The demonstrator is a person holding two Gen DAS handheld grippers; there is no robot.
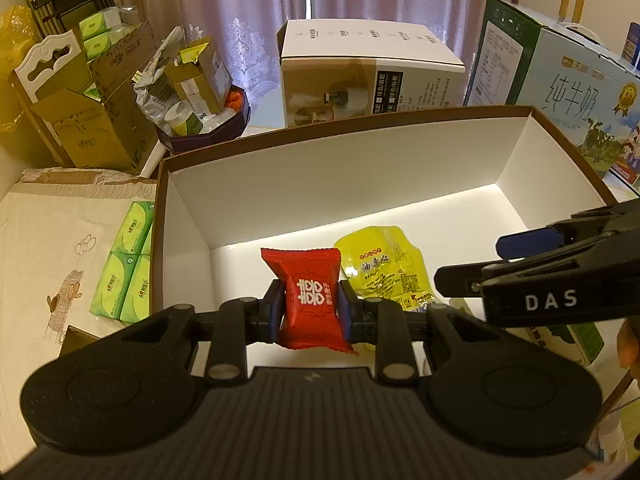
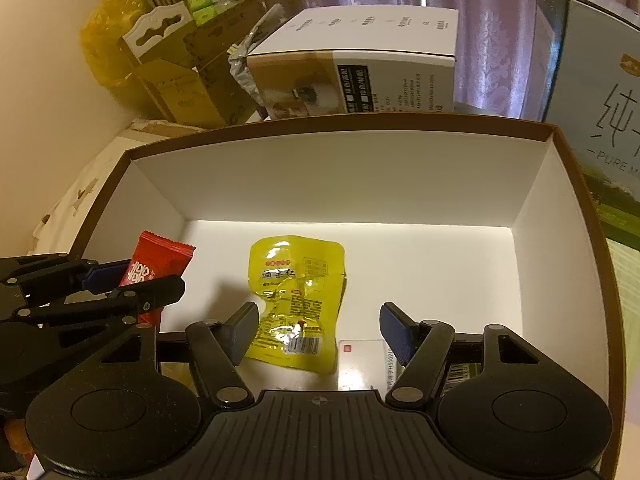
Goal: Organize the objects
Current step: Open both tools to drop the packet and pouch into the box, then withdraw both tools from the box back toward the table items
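Jaws apart on the right gripper (image 2: 318,330), empty above a matte white-lined cardboard box (image 2: 340,168); a crinkled glossy yellow pouch (image 2: 298,300) lies flat inside. Left gripper (image 1: 311,308) pinches a pillow-shaped red packet (image 1: 310,300) over the box.

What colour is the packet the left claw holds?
Red packet with white characters, clearest in the left wrist view.

Both wrist views downward, close, sharing box (image 1: 360,160).
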